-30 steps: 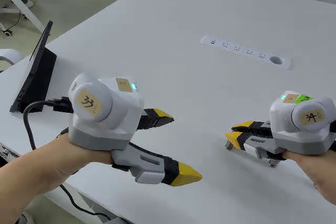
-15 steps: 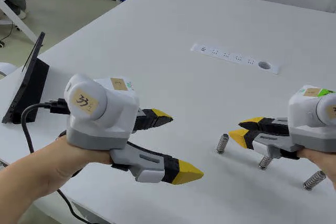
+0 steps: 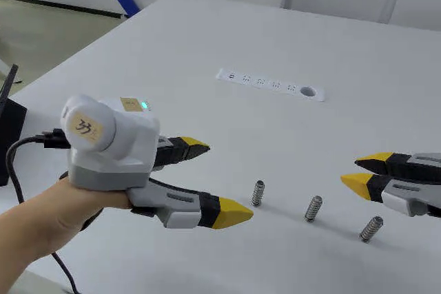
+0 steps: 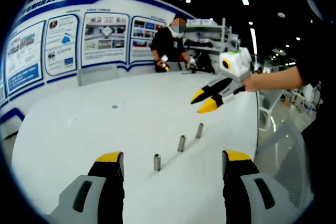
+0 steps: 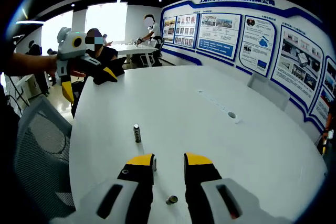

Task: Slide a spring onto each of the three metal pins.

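Three springs stand upright in a row on the table, on the person's side of the power strip. The row is well apart from the strip and approx parallel to it: left spring, middle spring, right spring. Each long axis is vertical. Pins are prob. inside the coils, but no bare pin can be made out at this res., so can't confirm. The left gripper hangs off the strip's left end, on the person's side, jaws spread wide w/ nothing btw them. Its lower tip is near the left spring and points along the row. The right gripper sits past the strip's right end, jaws only a little apart and also empty, tips above the gap btw middle and right springs and clear of both. All three look seated, so the task seems at or near done. If any spring needs pressing down, the right gripper is nearer for the middle and right ones and the left gripper for the left one, w/ approach from above along the vertical axis.
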Available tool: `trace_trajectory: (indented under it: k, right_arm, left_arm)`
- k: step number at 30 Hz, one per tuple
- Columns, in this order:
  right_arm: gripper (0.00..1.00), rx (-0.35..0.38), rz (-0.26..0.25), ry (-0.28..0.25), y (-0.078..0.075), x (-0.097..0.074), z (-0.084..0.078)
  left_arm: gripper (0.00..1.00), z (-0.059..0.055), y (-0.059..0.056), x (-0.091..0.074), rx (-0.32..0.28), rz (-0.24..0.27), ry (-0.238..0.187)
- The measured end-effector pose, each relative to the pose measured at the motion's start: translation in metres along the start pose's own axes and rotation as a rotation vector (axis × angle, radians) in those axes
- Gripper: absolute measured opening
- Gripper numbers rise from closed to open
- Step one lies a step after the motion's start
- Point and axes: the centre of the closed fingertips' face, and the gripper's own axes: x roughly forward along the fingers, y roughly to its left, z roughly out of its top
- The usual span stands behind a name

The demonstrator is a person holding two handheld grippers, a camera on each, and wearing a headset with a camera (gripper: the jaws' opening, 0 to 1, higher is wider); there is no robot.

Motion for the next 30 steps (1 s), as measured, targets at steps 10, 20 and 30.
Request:
trace_trajectory:
  k: [10, 20, 30]
  right_arm:
    - [0.28, 0.022, -0.015, 0.010, -0.011, -0.055, -0.027]
    - [0.50, 0.013, 0.065, 0.015, 0.000, -0.076, -0.038]
    - [0.60, -0.031, 0.111, 0.018, 0.011, -0.080, -0.044]
  left_arm:
    - [0.80, 0.007, 0.005, 0.002, 0.044, -0.016, 0.030]
    - [0.85, 0.001, 0.006, 0.009, 0.065, -0.028, 0.086]
    - [0.92, 0.000, -0.003, 0.012, 0.061, -0.050, 0.099]
